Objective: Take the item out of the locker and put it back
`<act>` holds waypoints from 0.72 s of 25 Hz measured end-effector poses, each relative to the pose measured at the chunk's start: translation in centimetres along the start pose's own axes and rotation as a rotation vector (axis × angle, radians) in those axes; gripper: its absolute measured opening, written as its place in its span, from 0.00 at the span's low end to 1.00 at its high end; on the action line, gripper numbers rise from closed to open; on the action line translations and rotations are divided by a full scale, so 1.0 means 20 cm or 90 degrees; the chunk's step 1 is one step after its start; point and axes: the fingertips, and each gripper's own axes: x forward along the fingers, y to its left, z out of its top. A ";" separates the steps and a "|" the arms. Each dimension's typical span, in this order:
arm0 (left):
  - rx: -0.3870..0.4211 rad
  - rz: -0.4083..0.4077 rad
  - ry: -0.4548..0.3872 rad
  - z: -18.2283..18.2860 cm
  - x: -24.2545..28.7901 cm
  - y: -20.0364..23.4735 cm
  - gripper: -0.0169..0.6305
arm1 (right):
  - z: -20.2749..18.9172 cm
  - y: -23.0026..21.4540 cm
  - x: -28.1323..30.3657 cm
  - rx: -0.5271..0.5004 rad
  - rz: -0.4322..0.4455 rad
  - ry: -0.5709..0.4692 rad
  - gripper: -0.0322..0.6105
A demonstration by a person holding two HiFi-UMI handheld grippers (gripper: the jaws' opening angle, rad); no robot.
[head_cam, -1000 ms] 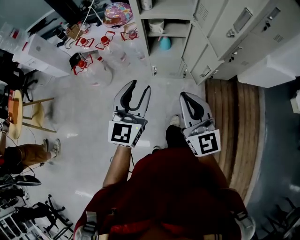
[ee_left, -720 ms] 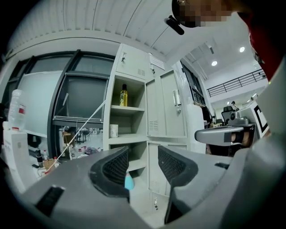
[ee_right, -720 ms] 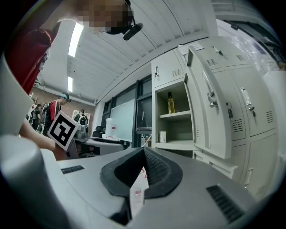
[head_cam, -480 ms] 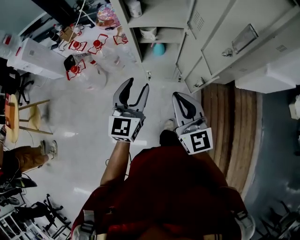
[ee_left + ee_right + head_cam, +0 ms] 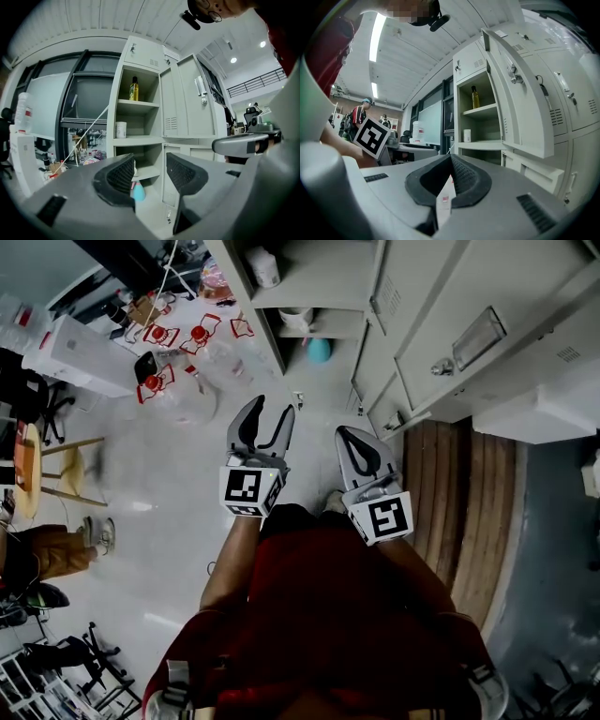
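Observation:
The grey locker (image 5: 309, 298) stands open in front of me, its door (image 5: 180, 101) swung to the right. A yellow bottle (image 5: 134, 89) stands on its top shelf, a white jar (image 5: 121, 130) on the shelf below, and a blue item (image 5: 138, 192) low down. My left gripper (image 5: 272, 409) is held out short of the locker; its jaws have just been opening and nothing is between them. My right gripper (image 5: 343, 433) hangs beside it with its jaws together and empty. The right gripper view shows the same bottle (image 5: 475, 97) and jar (image 5: 467, 136).
Clear water jugs with red caps (image 5: 187, 343) crowd the floor left of the locker, near a white box (image 5: 75, 352). A wooden stool (image 5: 37, 465) and a seated person (image 5: 56, 549) are at the far left. Closed locker doors (image 5: 469, 324) and a wooden strip (image 5: 469, 502) lie to the right.
Both grippers have come nearer to the open locker, which now fills more of the head view. The left jaws stand a little wider apart than before.

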 end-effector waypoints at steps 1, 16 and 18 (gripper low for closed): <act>-0.001 0.002 0.000 -0.01 0.01 0.00 0.33 | 0.00 0.01 0.01 -0.005 0.003 0.002 0.05; -0.031 -0.003 0.035 -0.30 0.30 0.11 0.33 | -0.23 -0.05 0.20 -0.009 -0.042 0.043 0.05; -0.033 -0.011 0.049 -0.35 0.36 0.14 0.33 | -0.27 -0.07 0.25 -0.006 -0.052 0.053 0.05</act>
